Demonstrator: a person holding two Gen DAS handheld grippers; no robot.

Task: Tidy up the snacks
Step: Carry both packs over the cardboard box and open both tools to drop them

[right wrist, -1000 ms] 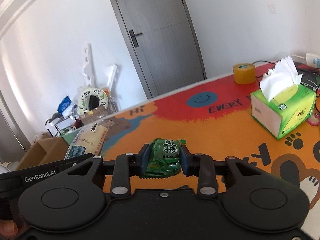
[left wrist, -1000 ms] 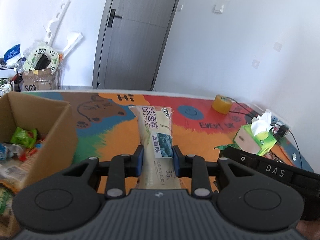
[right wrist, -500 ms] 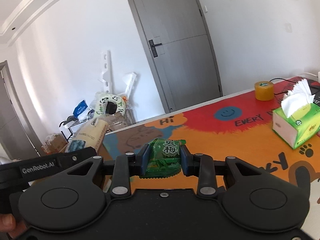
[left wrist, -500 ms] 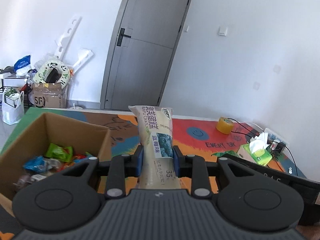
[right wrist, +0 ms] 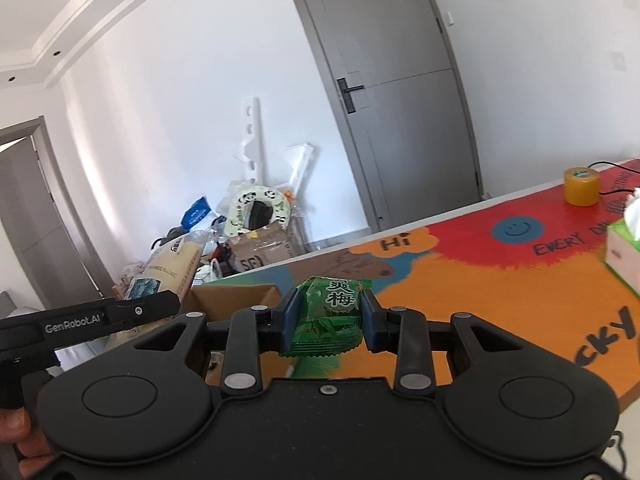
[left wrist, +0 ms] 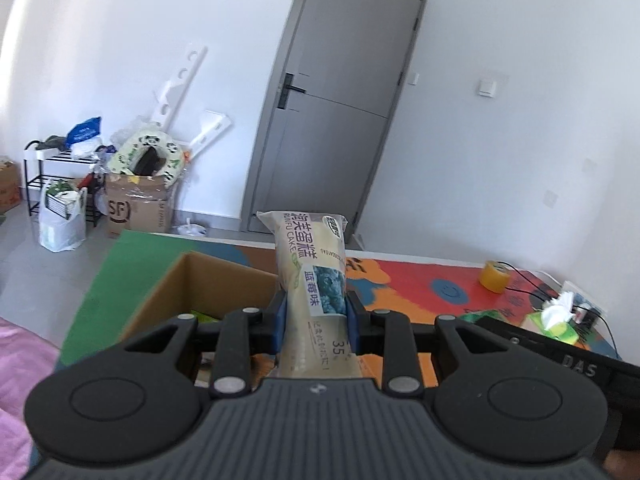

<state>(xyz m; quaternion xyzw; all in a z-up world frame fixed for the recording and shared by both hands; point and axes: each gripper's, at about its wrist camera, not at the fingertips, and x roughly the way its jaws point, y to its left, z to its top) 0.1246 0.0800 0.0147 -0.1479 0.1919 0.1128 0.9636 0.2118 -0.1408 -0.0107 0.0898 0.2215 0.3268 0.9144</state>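
gripping the runfu cake packet upright, our left gripper has its blue pads pressed on both sides of the wrapper, above the open cardboard box whose far wall rises just behind it. our right gripper is clamped on a green plum candy bag, held over the colourful table mat just right of the same box. from the right wrist view we see the left gripper's arm crossing at the left with the cake packet sticking up. a yellow tape roll and a green tissue box sit at the mat's right side, well apart from the carton. a grey door and a heap of bags and boxes stand behind.
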